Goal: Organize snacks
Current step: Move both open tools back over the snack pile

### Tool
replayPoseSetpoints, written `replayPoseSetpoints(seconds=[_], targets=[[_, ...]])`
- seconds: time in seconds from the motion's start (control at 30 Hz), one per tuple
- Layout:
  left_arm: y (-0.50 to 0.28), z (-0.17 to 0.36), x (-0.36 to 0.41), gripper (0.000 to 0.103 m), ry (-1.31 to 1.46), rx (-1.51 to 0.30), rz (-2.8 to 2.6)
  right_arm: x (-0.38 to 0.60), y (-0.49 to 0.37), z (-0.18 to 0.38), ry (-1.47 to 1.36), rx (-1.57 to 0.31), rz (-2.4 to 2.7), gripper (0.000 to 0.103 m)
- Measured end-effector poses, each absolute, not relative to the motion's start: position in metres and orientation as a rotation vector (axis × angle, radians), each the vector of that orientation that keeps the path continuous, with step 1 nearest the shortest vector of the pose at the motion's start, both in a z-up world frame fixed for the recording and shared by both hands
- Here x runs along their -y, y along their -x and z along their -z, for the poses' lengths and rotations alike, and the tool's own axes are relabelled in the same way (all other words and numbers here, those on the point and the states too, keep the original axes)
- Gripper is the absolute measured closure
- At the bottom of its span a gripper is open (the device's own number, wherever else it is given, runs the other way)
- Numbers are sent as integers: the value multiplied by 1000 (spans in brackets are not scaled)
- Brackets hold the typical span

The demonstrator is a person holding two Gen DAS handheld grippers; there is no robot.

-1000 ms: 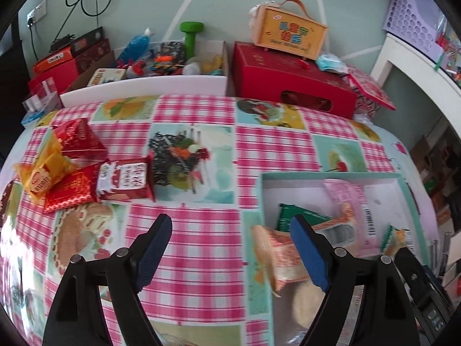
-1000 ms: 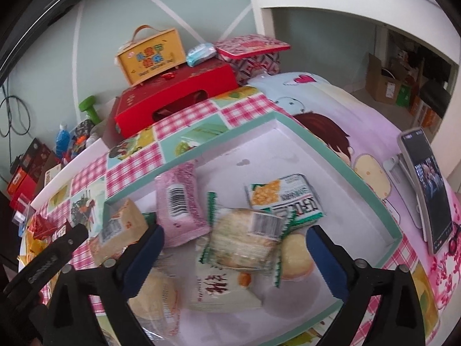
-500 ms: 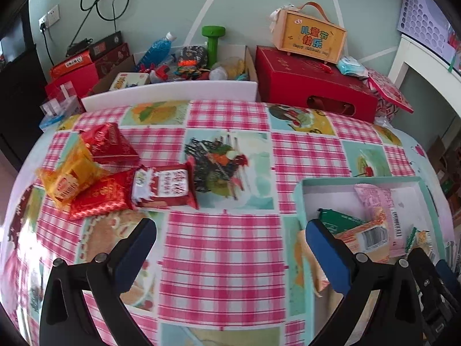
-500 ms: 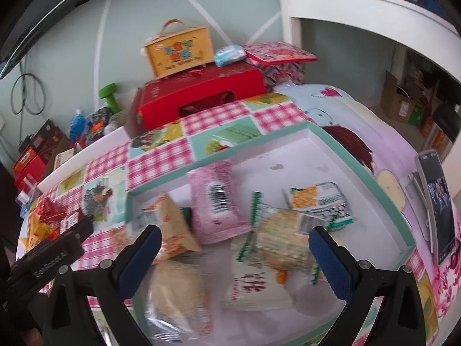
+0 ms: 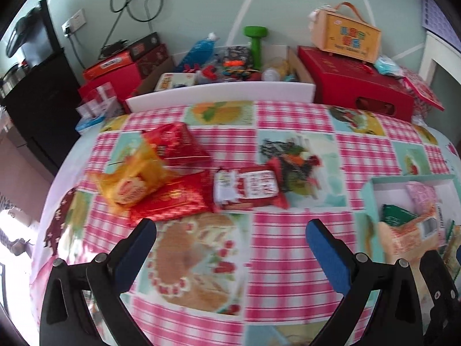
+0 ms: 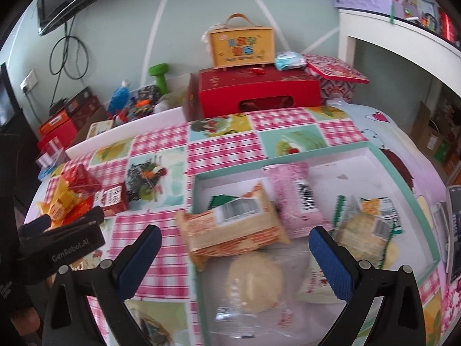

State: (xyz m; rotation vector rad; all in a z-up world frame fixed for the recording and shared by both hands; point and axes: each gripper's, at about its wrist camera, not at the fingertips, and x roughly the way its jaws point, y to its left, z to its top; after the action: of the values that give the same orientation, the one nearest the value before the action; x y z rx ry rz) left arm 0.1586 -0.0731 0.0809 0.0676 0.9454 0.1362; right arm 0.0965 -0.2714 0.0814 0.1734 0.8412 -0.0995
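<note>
Several loose snack packets lie together on the checked tablecloth: a red-and-white packet (image 5: 247, 187), a red packet (image 5: 173, 201), a yellow packet (image 5: 129, 184) and another red one (image 5: 175, 142). My left gripper (image 5: 230, 230) hovers just in front of them, open wide with nothing between its fingers. The teal-rimmed tray (image 6: 196, 190) holds an orange packet (image 6: 233, 225), a pink packet (image 6: 296, 196), a clear-wrapped round biscuit (image 6: 253, 282) and a green-edged packet (image 6: 363, 230). My right gripper (image 6: 234, 236) is open above the tray's near left part, gripping nothing.
At the table's far edge stand a red gift box (image 6: 259, 92) with a yellow carry box (image 6: 240, 46) on top, and a white crate (image 5: 219, 95) of clutter with a green dumbbell (image 5: 255, 43). A phone (image 6: 455, 230) lies right of the tray. A white shelf (image 6: 389, 37) stands at the right.
My left gripper has swung left, away from the tray and toward the loose packets, and its jaws have widened. My right gripper has also shifted left and rolled over the tray, still open.
</note>
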Motion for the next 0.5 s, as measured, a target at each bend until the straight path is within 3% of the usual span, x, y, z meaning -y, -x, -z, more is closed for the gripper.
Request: replayPoseSetpoints(seconds=[0.5], targets=[[-154, -96, 1, 0, 40, -936, -234, 194, -105, -70, -98, -859, -70, 0]])
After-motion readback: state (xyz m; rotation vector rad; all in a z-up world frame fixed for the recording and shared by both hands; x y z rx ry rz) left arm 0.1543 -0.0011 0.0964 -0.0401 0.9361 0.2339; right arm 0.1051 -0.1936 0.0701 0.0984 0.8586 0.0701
